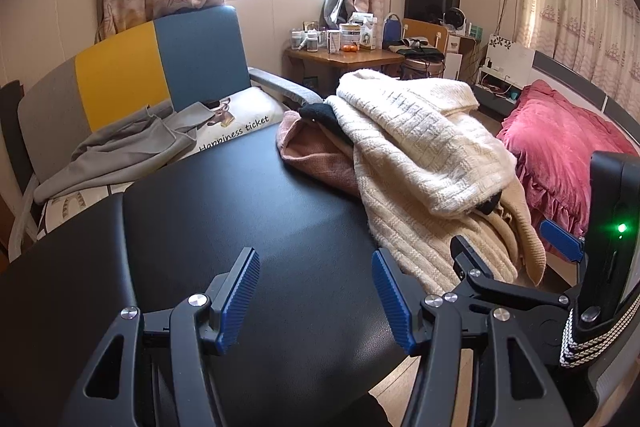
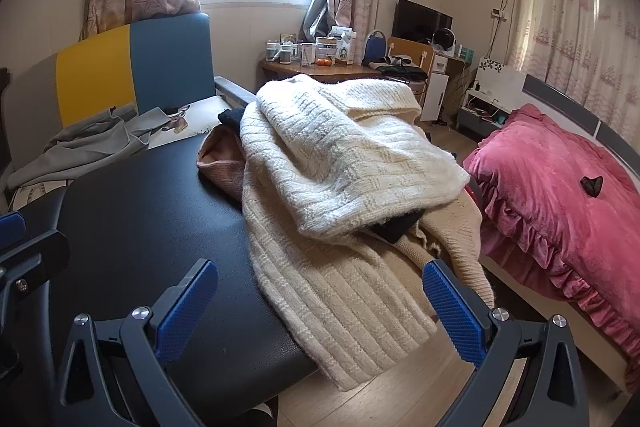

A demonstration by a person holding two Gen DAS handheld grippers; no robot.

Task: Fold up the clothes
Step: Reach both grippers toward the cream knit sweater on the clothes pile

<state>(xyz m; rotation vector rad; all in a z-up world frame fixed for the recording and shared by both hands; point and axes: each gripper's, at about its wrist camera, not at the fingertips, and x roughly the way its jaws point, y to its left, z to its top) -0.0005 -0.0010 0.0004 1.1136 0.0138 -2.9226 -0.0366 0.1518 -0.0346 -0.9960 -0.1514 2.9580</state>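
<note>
A pile of clothes lies on the right side of a black table: a cream knit sweater on top, a beige ribbed knit under it hanging over the edge, a pink garment and a dark one behind. The pile shows in the right wrist view too: cream sweater, beige knit. My left gripper is open and empty over the bare table. My right gripper is open and empty just above the beige knit's hanging edge; it also shows in the left wrist view.
A grey garment lies on a yellow-and-blue chair behind the table. A bed with a pink quilt stands to the right. A wooden desk with jars is at the back. Wooden floor lies below the table edge.
</note>
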